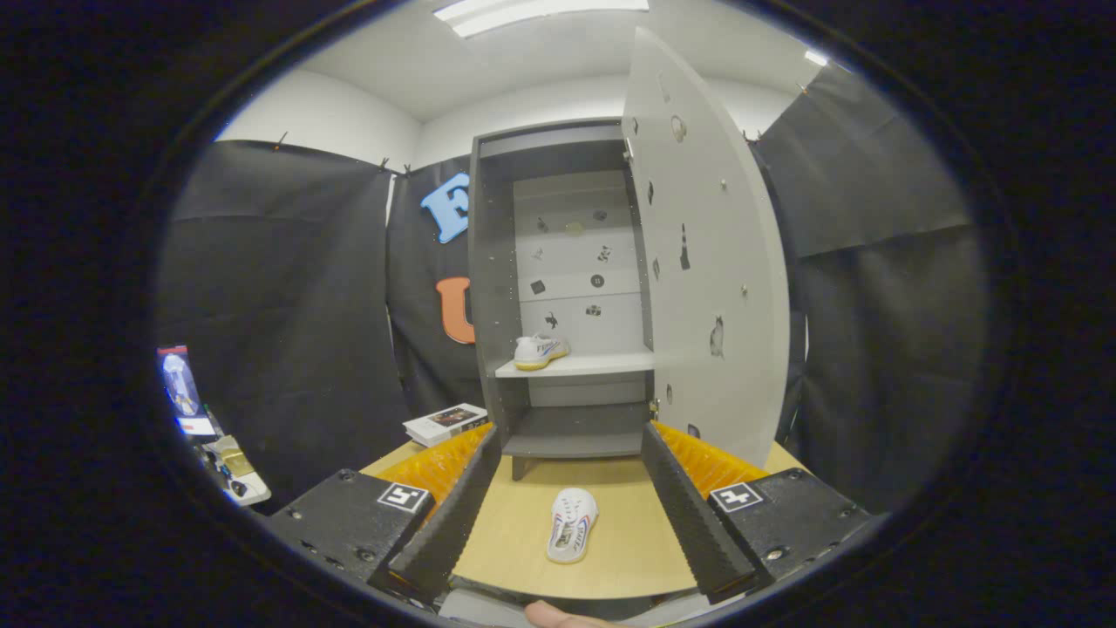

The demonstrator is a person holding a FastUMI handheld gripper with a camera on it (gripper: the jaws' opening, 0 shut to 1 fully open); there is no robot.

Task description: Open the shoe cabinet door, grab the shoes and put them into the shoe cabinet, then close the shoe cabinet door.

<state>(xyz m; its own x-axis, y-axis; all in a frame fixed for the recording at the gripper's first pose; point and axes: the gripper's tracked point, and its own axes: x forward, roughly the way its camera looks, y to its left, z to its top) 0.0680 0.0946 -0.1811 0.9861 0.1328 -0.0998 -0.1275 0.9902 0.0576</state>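
Note:
The grey shoe cabinet [493,288] stands at the far end of the wooden table [645,541], its door [711,262] swung wide open to the right. One white shoe [540,351] with a yellowish sole rests on the cabinet's middle shelf [602,364], toward its left side. A second white shoe [571,523] lies sole-down on the table, in front of the cabinet and between my fingers. My gripper [567,515] is open, its fingers spread wide on either side of that shoe and above it, touching nothing.
A book [445,423] lies on the table left of the cabinet. A small stand with odds and ends [222,462] is at the far left. Black cloth walls surround the booth. A fingertip [558,617] shows just behind the gripper.

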